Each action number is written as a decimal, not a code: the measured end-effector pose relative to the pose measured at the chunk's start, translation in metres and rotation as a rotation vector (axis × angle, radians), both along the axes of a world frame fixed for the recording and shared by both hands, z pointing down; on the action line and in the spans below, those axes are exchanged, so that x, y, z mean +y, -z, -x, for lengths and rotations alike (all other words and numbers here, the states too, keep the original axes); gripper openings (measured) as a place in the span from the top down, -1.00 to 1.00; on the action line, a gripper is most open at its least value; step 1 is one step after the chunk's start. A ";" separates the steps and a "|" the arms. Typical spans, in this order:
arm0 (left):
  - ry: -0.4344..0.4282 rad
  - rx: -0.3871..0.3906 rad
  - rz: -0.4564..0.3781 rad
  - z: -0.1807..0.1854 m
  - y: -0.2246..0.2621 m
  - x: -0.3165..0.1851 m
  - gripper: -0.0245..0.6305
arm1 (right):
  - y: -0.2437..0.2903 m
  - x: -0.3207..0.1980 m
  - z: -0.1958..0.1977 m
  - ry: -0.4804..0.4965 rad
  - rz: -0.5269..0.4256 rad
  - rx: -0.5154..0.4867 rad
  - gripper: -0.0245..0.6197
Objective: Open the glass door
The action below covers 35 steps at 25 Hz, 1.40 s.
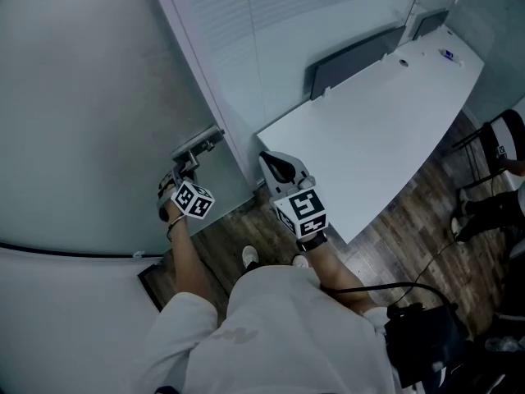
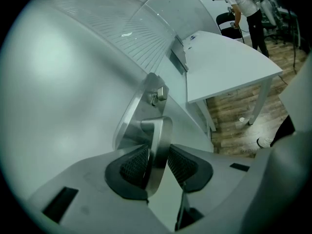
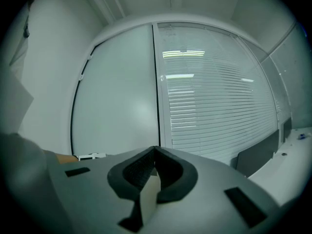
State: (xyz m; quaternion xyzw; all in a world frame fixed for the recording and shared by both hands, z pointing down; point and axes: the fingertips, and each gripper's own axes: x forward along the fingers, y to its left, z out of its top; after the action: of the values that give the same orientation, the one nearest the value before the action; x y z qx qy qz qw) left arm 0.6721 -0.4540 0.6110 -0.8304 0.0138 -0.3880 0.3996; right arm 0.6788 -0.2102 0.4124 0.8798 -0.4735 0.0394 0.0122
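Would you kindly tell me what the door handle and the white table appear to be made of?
Door handle: brushed metal, likely steel; satin grey sheen with soft streaked highlights. Table: probably laminated board, matte white; flat, even top with no grain.

We are looking at the frosted, pale grey glass door (image 1: 82,97) standing upright and filling the head view's upper left. Its brushed-metal lever handle (image 1: 197,146) is jutting out near the door's right edge, left of centre.
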 end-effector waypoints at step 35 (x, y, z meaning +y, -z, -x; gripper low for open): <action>0.084 -0.031 -0.025 0.125 0.004 0.097 0.55 | -0.008 0.071 0.088 0.248 -0.081 -0.035 0.91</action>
State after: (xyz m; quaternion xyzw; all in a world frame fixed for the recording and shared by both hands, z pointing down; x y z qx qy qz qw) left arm 0.5473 -0.3570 0.6068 -0.8179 0.0474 -0.4171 0.3934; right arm 0.5908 -0.1389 0.4207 0.8135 -0.5800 0.0339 -0.0267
